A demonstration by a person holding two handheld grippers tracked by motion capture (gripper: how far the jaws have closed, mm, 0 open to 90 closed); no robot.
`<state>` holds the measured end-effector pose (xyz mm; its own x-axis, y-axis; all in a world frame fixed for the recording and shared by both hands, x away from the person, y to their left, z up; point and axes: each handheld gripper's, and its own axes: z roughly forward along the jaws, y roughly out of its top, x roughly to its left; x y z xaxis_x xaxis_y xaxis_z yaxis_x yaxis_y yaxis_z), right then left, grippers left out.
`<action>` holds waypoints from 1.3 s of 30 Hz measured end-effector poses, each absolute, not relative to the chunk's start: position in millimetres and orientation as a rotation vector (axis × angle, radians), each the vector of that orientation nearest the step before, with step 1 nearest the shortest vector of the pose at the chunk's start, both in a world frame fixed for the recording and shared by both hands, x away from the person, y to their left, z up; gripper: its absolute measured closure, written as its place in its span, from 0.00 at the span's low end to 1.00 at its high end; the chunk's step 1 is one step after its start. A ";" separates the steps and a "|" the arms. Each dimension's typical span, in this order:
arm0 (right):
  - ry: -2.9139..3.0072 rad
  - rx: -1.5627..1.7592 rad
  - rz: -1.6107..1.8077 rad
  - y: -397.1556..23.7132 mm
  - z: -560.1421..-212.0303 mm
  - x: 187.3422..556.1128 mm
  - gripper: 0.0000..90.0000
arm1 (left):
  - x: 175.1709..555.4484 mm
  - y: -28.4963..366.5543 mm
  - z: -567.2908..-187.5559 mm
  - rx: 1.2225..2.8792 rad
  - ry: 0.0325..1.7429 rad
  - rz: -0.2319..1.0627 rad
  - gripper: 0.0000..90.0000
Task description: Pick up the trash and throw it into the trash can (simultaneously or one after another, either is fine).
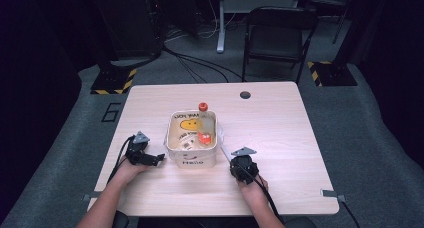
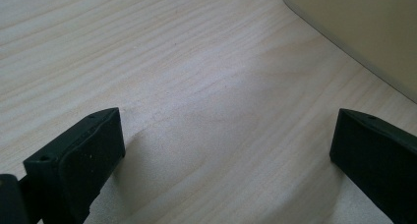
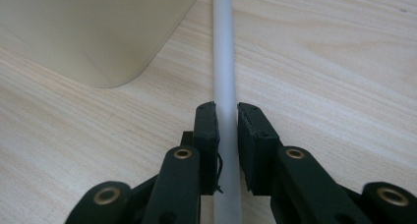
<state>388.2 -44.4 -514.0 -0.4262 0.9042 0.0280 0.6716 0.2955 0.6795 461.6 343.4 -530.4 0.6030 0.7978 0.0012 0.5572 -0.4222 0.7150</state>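
High view: the cream tub [image 1: 192, 155] is sitting mid-worktop [image 1: 280, 133], tongs either side. Left gripper view: left tongs [image 2: 226, 150] are hanging spread and empty. Right gripper view: right tongs [image 3: 226, 135] are pinching a white rod [image 3: 223, 62] beside the tub; lifting it probably comes next.

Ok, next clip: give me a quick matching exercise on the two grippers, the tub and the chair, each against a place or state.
1. left gripper
2. right gripper
3. tub
4. chair

A. on the floor beyond the table
B. open over bare wood
C. mid-table, things inside
D. shut on a white rod

Pairs: 1-B, 2-D, 3-C, 4-A
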 end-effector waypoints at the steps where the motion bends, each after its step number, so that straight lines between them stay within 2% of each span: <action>1: 2.208 1.414 0.887 -44.3 -514.0 388.3 0.87 | 461.6 343.4 -530.4 2.140 1.065 0.449 0.00; 16: 2.174 1.515 0.927 -63.0 -500.9 398.3 0.88 | 461.6 343.5 -530.3 2.142 1.063 0.450 0.00; 39: 2.180 1.488 0.967 -92.4 -451.1 406.0 0.88 | 461.6 343.4 -530.4 2.141 1.065 0.450 0.00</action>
<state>406.0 -92.4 -451.1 -0.4004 0.9105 0.1028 0.6875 0.2243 0.6907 461.6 343.4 -530.4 0.6029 0.7978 0.0014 0.5571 -0.4222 0.7151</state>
